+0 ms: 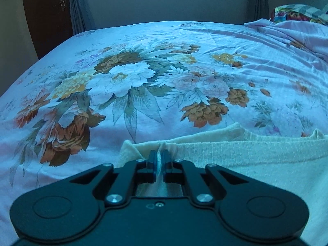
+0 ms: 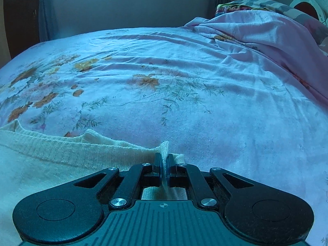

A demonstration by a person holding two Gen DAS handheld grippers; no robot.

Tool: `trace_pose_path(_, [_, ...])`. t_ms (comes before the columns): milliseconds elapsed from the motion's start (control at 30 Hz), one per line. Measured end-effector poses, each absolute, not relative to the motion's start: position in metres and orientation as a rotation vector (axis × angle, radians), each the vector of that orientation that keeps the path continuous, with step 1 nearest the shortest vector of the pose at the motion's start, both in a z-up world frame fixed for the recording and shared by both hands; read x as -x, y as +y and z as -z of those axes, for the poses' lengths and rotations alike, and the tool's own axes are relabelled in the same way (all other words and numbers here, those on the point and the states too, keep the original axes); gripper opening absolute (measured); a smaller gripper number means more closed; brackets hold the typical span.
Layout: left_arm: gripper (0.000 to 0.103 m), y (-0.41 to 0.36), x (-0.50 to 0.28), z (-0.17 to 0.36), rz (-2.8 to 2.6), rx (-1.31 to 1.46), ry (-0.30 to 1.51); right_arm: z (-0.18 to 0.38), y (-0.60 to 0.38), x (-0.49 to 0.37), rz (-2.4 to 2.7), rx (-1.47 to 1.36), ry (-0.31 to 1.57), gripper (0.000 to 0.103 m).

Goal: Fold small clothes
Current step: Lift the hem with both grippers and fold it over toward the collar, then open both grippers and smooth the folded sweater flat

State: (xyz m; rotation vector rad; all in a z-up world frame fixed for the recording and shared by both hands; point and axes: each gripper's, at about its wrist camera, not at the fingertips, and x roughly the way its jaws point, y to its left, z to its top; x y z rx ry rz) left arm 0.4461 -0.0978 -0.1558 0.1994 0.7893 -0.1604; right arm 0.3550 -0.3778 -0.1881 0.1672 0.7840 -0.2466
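Both claws — left (image 1: 159,160), right (image 2: 163,165) — pinch only thin bits of knit (image 1: 246,155), so pulling unevenly cd slip a corner onto bed (image 1: 164,71).

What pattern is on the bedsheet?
Large floral print, orange and white blooms on the pale bedsheet; clearest in left wrist view.

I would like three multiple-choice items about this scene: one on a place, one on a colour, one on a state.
1. Where does the garment lie?
A. on the flowered bedsheet
B. on a chair
C. in a basket

2. What colour is the garment?
A. red
B. cream
C. black

3. How is each claw?
A. both wide open
B. one open
C. both shut on cloth

Answers: 1 A, the garment rests on the flowered bedsheet. 2 B, its knit looks cream. 3 C, the left claw and the right claw each pinch an edge of it.
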Motion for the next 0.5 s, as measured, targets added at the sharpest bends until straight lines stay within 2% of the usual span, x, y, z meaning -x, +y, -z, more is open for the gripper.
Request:
trace_pose_path(133, [0.016, -0.102, -0.438, 0.146, 0.149, -0.246, 0.798, 0.175, -0.377, -0.357, 0.254, -0.162, 0.817, 0.003])
trace_pose_path(233, [0.025, -0.094, -0.424, 0.135, 0.165, -0.202, 0.813, 0.155, -0.376, -0.34, 0.256, -0.223, 0.769, 0.003])
trace_pose_path(333, [0.039, -0.089, -0.404, 0.128, 0.175, -0.195, 0.824, 0.136, -0.365, -0.316, 0.232, -0.227, 0.727, 0.003])
trace_pose_path(500, [0.041, -0.086, -0.365, 0.118, 0.217, -0.228, 0.817, 0.119, -0.331, -0.278, 0.146, -0.209, 0.709, 0.003])
